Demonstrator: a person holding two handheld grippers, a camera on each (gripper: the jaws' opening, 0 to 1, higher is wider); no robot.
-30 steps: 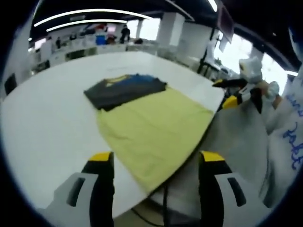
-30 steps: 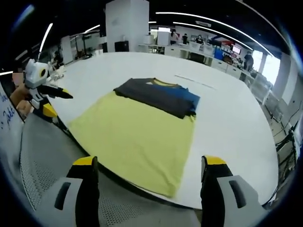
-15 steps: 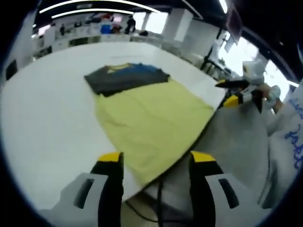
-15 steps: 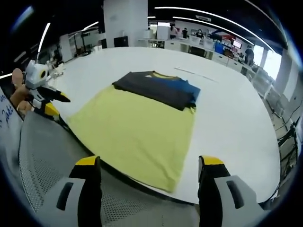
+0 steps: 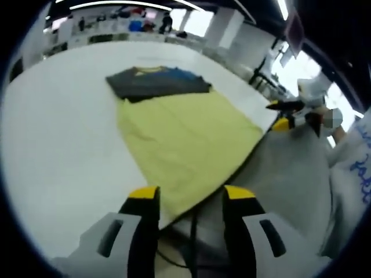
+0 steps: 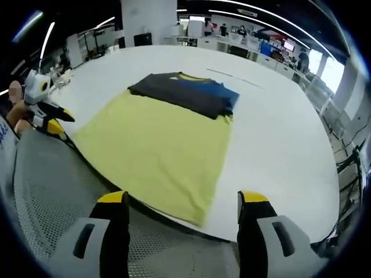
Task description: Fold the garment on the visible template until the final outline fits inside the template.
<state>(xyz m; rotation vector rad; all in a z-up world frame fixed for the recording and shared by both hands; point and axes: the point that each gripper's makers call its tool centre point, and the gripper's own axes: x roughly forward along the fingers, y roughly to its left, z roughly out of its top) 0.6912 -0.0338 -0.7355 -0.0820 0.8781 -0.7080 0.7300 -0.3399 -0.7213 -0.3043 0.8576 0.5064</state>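
In the left gripper view, the left hand-held gripper (image 5: 190, 200) hangs with its jaws apart and empty, over the near edge of the white tabletop (image 5: 52, 133). A yellow template sheet (image 5: 185, 136) lies flat there, and a folded dark garment (image 5: 153, 83) rests across its far end. The right hand-held gripper (image 5: 287, 116) hovers off the tabletop's edge.

In the right gripper view, the right hand-held gripper (image 6: 183, 204) is likewise open, holding nothing, short of the template sheet (image 6: 156, 150). The garment (image 6: 182, 92) sits at the sheet's far end. The left hand-held gripper (image 6: 52, 119) appears at left.
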